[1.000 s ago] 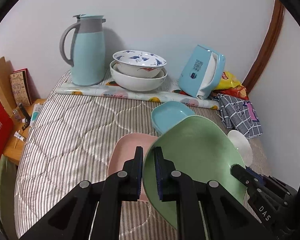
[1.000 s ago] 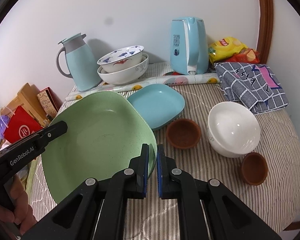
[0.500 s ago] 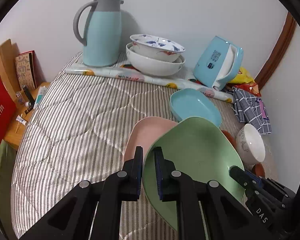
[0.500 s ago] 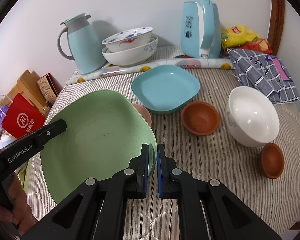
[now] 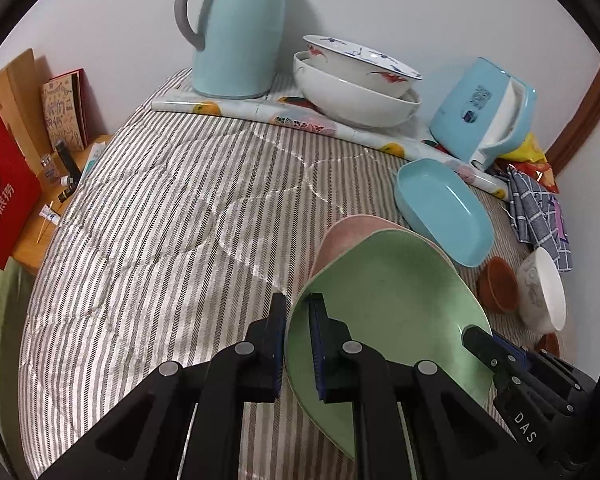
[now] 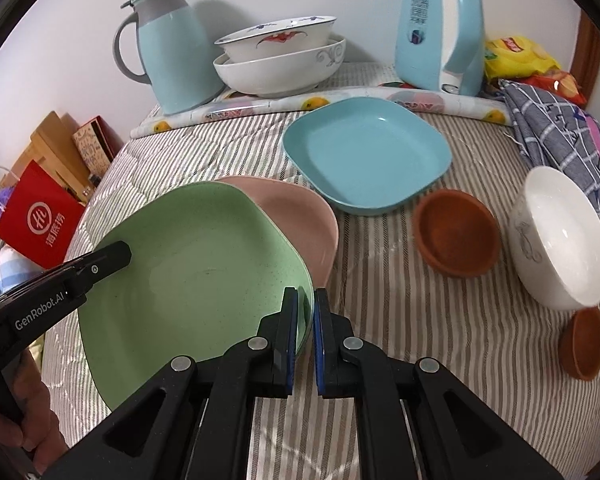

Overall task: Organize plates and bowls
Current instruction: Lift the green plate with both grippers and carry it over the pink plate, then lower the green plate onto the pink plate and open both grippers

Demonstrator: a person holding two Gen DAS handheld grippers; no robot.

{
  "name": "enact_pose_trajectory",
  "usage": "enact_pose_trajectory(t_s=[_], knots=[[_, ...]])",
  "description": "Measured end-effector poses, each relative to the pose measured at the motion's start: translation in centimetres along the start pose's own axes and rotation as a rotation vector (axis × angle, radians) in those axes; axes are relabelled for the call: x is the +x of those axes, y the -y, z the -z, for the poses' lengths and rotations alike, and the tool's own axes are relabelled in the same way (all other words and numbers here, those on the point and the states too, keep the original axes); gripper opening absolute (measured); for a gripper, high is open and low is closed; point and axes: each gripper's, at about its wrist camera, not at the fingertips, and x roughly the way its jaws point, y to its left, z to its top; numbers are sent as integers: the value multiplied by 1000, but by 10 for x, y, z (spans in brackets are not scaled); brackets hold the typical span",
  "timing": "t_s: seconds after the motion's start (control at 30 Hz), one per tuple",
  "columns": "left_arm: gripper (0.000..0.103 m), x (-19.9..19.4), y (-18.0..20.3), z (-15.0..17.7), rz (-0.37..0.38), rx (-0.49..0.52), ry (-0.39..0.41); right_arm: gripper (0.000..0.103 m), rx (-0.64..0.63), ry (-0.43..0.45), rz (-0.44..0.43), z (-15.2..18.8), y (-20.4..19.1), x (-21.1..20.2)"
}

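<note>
A green plate (image 6: 188, 272), squarish with rounded corners, is tilting above a pink plate (image 6: 300, 216) of the same shape, overlapping most of it; whether they are touching is unclear. The pink plate is lying on the striped bedcover (image 6: 400, 320) near its middle. Just beyond it a blue plate (image 6: 366, 152) is sitting flat, close to the back edge. To the right, a brown bowl (image 6: 456, 232) is resting upright, with a white bowl (image 6: 560, 236) tipping on its side beside it and a 2nd small brown bowl (image 6: 584, 344) leaning near the right edge. At the back edge, 2 white patterned bowls (image 6: 280, 56) are sitting nested.
</note>
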Motion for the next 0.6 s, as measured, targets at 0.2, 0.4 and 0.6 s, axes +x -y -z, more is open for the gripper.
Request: enact_pose_trajectory(t_s=[0.2,0.4,0.6], knots=[[12,11,4,-4,-10,4,-4,7,-34,-12,21,-12,1,13],[12,18,7,-7,-14,10,-3,7,-70,-17,34,-22,4,24],[12,26,9,-4,-13,13,-8,8,-101,-4,39,-33,5,30]])
